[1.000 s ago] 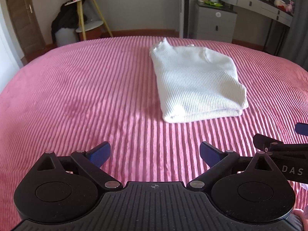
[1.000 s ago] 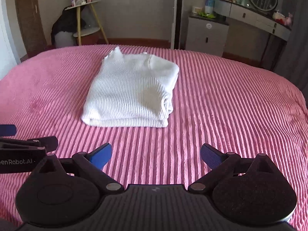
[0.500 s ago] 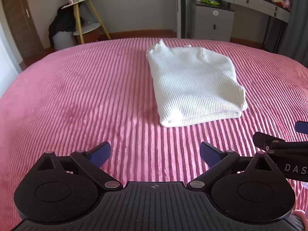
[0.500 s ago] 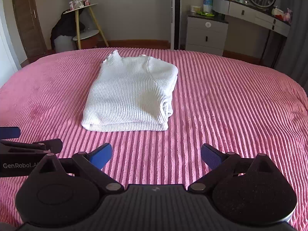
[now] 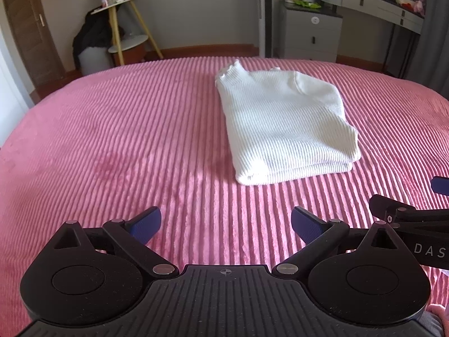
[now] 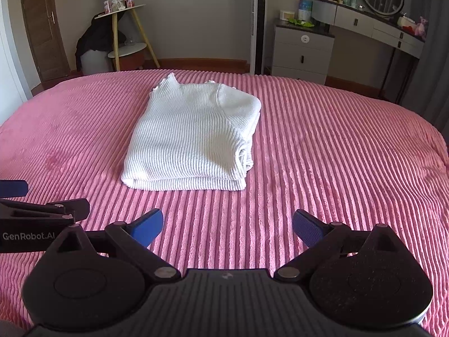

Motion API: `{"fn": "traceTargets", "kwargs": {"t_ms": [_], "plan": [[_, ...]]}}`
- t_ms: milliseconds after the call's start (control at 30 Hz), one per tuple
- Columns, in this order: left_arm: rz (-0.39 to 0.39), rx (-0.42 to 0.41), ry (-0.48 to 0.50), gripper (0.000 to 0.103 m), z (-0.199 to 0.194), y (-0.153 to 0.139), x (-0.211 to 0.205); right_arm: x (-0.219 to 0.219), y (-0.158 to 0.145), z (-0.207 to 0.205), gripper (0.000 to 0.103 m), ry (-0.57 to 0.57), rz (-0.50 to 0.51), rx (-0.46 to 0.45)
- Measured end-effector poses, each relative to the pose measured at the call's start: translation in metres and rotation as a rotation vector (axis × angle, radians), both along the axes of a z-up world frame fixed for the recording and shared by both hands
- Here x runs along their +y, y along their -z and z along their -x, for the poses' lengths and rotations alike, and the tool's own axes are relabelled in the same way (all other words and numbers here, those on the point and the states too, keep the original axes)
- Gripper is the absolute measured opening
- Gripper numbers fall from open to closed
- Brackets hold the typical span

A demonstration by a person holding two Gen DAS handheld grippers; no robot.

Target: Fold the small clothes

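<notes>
A white ribbed knit sweater (image 5: 283,129) lies folded into a neat rectangle on the pink ribbed bedspread (image 5: 126,140); it also shows in the right wrist view (image 6: 190,140). My left gripper (image 5: 226,224) is open and empty, held above the bedspread short of the sweater's near edge and to its left. My right gripper (image 6: 227,226) is open and empty, short of the sweater and to its right. Each gripper shows at the edge of the other's view: the right one (image 5: 407,213) and the left one (image 6: 42,210).
Beyond the bed stand a wooden side table (image 6: 126,28) with small items, a dark bag on a white bin (image 6: 92,47), a grey drawer cabinet (image 6: 303,50) and a vanity desk with a round mirror (image 6: 381,16). A wooden door (image 6: 42,22) is at far left.
Both grippers have drawn back and tilted up a little, so the sweater sits slightly lower in view and more of the room shows. The sweater has not moved. Both grippers stay open.
</notes>
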State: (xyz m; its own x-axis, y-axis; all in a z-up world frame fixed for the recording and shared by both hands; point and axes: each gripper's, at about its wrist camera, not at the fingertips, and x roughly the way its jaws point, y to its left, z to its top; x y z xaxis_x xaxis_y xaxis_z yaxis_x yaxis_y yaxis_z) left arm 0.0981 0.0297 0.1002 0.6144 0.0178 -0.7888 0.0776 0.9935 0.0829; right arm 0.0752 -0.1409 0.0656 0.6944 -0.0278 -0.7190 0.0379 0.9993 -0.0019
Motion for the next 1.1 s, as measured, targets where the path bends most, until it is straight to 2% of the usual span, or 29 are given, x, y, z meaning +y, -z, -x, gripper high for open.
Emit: {"fn": "traceTargets", "kwargs": {"t_ms": [1100], "plan": [[-0.031,-0.036,0.024,0.102,0.008,-0.009,-0.008,-0.004,-0.003,0.012,0.099,0.014,-0.005,-0.042]]}}
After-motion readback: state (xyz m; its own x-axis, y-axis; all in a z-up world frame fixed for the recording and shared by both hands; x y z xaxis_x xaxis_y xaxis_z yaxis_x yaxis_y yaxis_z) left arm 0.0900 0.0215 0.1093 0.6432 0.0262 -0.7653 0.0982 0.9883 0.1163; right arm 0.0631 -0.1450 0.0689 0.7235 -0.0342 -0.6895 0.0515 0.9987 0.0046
